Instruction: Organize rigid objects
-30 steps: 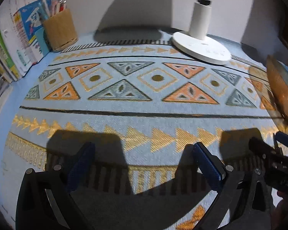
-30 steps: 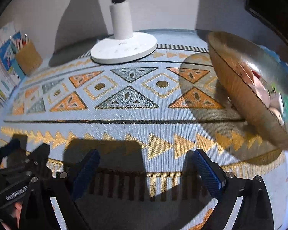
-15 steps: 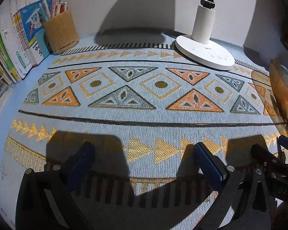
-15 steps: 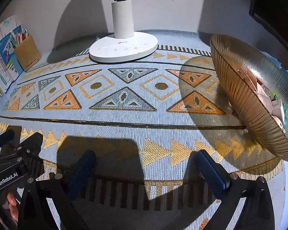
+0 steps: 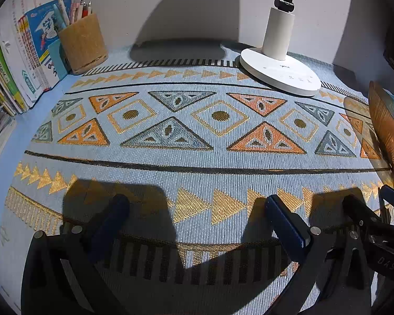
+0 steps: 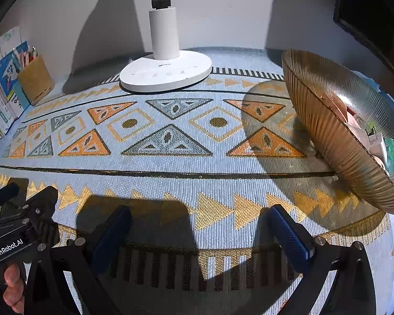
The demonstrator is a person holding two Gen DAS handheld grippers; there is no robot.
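Observation:
A ribbed amber glass bowl (image 6: pixel 336 141) stands at the right on the patterned mat (image 6: pixel 170 157); it holds several small objects, pink, white and green, partly hidden by its rim. The bowl's edge also shows in the left wrist view (image 5: pixel 388 131). My left gripper (image 5: pixel 197 207) is open and empty, low over the mat's front. My right gripper (image 6: pixel 199 215) is open and empty, left of the bowl. Each gripper shows at the side of the other's view: the right one in the left wrist view (image 5: pixel 375 218), the left one in the right wrist view (image 6: pixel 15 210).
A white lamp base (image 6: pixel 165 73) with its post stands at the back middle. A cork pen holder (image 5: pixel 82 42) with pens and a row of books (image 5: pixel 21 52) stand at the back left. A wall runs behind.
Both grippers have drawn back and risen slightly, so the mat, lamp and bowl sit farther off. Both stay open and empty.

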